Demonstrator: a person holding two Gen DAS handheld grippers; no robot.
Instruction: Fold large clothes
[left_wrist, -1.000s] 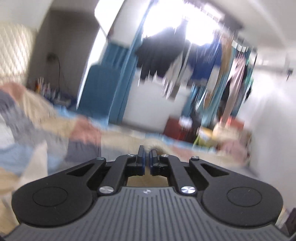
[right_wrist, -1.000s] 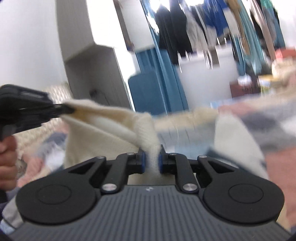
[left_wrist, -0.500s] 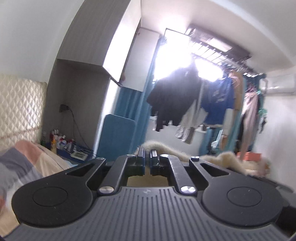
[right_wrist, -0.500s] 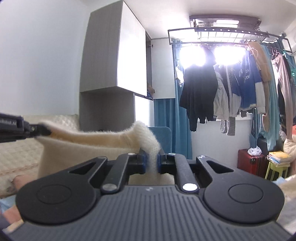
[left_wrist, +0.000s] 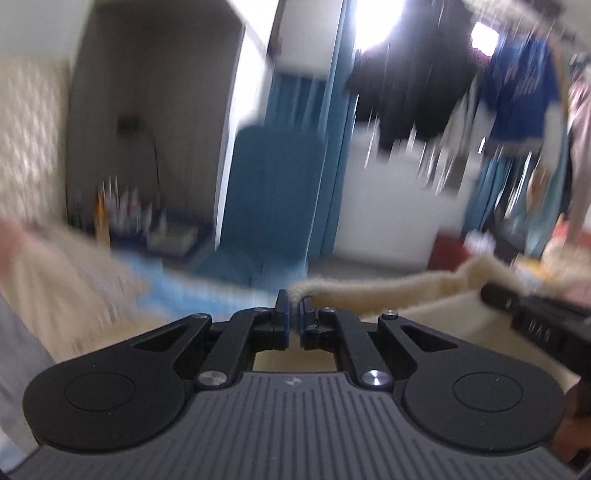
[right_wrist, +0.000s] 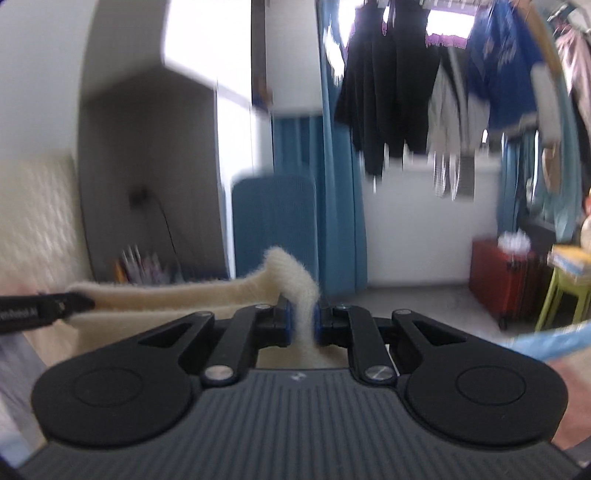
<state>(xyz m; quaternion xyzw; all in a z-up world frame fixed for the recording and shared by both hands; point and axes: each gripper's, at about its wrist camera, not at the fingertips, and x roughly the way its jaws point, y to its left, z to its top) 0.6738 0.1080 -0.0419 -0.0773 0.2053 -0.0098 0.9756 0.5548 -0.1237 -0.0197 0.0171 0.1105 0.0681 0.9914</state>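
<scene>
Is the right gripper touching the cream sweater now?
Touching. The right wrist view shows the right gripper with the cream sweater pinched between its blue pads.

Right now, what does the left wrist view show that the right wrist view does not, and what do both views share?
Only the left wrist view shows the blue bedding and the right hand-held gripper pinching the cream sweater from the side. Only the right wrist view shows the red cabinet and the green stool. Both show the sweater stretched between the left hand-held gripper and the right one, plus the hanging clothes.
</scene>
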